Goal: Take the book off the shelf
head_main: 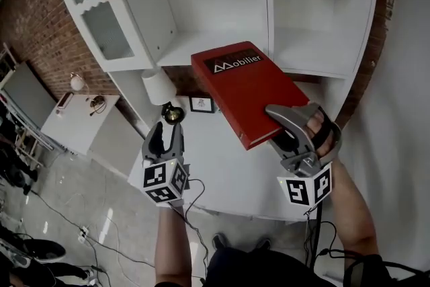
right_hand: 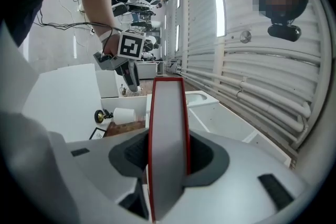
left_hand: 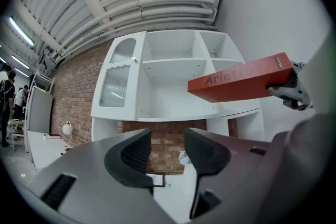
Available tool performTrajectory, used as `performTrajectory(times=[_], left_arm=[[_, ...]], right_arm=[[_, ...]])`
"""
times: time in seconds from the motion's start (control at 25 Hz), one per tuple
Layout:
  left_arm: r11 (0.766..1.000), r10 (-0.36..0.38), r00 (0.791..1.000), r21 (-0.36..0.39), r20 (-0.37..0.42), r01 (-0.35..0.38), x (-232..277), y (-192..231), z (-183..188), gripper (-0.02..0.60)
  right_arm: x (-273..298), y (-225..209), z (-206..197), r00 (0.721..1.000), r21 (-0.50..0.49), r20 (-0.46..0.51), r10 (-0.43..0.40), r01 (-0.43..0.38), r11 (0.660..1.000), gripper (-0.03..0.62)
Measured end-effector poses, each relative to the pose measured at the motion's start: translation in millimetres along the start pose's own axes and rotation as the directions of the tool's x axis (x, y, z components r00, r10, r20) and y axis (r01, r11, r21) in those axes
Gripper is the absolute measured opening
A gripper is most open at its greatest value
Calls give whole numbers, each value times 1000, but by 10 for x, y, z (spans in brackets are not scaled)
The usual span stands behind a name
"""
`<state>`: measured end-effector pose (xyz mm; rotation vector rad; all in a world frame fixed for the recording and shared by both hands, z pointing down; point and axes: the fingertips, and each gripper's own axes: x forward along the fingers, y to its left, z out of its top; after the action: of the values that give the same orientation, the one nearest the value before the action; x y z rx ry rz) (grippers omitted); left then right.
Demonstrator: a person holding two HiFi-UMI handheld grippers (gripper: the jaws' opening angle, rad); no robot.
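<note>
My right gripper (head_main: 281, 126) is shut on a red hardcover book (head_main: 243, 89) with white lettering, and holds it in the air in front of the white shelf unit (head_main: 222, 17). In the right gripper view the book's page edge (right_hand: 168, 134) runs straight out between the two dark pads (right_hand: 203, 153), which press on both covers. The left gripper (head_main: 165, 138) hangs open and empty to the left of the book, over the white table (head_main: 228, 178). From the left gripper view, the book (left_hand: 239, 81) shows at the upper right, clear of the shelves (left_hand: 176, 78).
The cabinet's glass door (head_main: 94, 3) stands swung open at the left. A white lamp (head_main: 159, 87), a small black object (head_main: 173, 114) and a framed picture (head_main: 201, 104) stand on the table under the shelves. Brick wall (head_main: 40, 23) lies behind; cables trail on the floor (head_main: 87, 225).
</note>
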<state>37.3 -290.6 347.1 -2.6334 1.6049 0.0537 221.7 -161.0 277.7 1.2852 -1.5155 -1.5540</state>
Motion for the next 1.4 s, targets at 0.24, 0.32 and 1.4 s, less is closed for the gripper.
performTrajectory(times=[0.24, 0.32, 1.4], left_arm=[[997, 69, 998, 19, -13, -68, -195, 460, -127, 193], [997, 70, 997, 37, -21, -69, -213, 544, -158, 193], [999, 51, 984, -6, -172, -53, -20, 1882, -1072, 193]], right_arm=[[307, 249, 279, 999, 1, 43, -12, 12, 1000, 161], [399, 310, 355, 999, 5, 51, -18, 17, 1000, 161], [1624, 2684, 817, 966, 92, -35, 256, -252, 963, 164]])
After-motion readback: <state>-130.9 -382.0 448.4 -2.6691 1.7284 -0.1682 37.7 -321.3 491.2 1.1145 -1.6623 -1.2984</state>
